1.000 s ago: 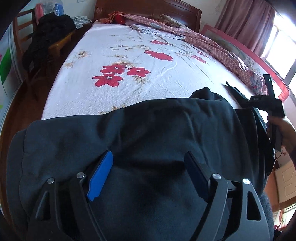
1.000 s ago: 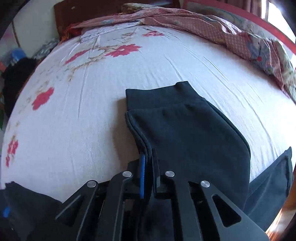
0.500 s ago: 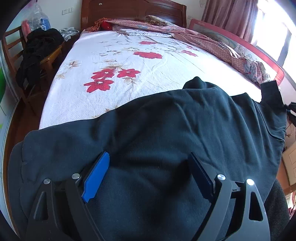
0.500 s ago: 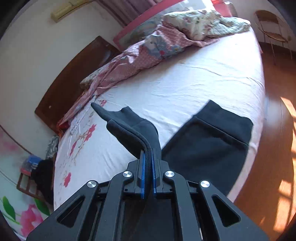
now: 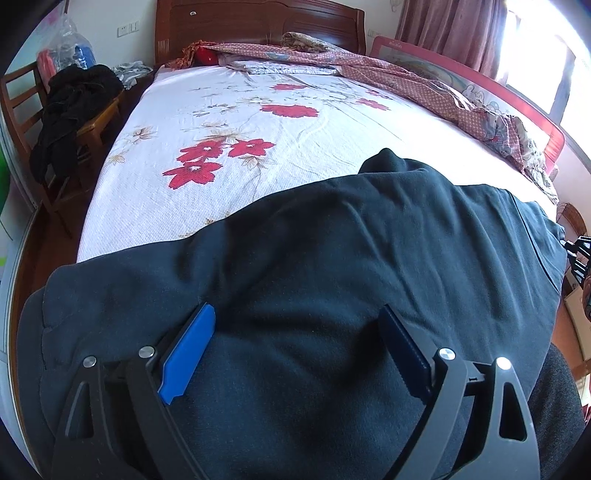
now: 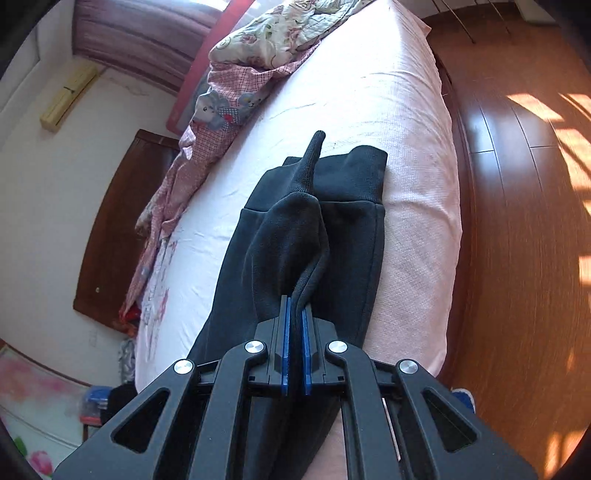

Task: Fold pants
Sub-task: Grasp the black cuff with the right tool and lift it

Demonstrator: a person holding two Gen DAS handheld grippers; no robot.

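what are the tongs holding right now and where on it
Right tongs pinch a bunched fold of the black pants; left tongs are open, holding nothing.

Dark navy pants (image 5: pixel 332 266) lie across the near bed edge, one cuffed leg (image 6: pixel 295 229) lifted above the other.

No readable text or labels appear anywhere.

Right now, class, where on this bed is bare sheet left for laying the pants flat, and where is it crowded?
Free: the flowered sheet between the pants and the headboard. Crowded: the far side, under the rumpled quilt, and the near edge the pants cover.
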